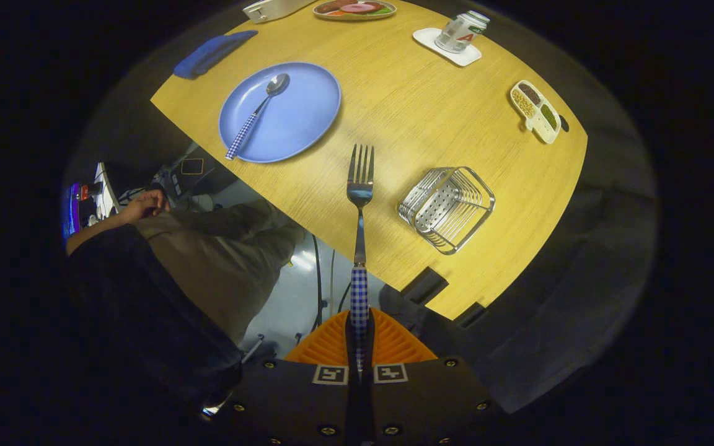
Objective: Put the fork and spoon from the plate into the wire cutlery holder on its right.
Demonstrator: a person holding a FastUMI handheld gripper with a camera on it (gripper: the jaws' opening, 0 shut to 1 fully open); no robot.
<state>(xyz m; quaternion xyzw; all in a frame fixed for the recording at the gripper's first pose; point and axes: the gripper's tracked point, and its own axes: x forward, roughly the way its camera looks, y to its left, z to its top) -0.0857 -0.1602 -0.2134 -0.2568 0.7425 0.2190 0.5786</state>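
My gripper (359,334) is shut on the blue-checked handle of the fork (360,204), whose tines point forward, high above the wooden table (406,105). The orange fingers (326,347) press on the handle from both sides. The blue plate (289,118) lies beyond and left of the fork tip, with the spoon (256,114) resting on it, bowl away from me, checked handle over the near rim. The wire cutlery holder (447,207) stands on the table just right of the fork's tines, and its inside looks empty.
A person sits at the left of the table, a hand (146,204) resting on a lap. Farther back lie a blue cloth (211,52), a food plate (354,8), a can (461,31) on a white coaster, and a small divided dish (537,111) at the right.
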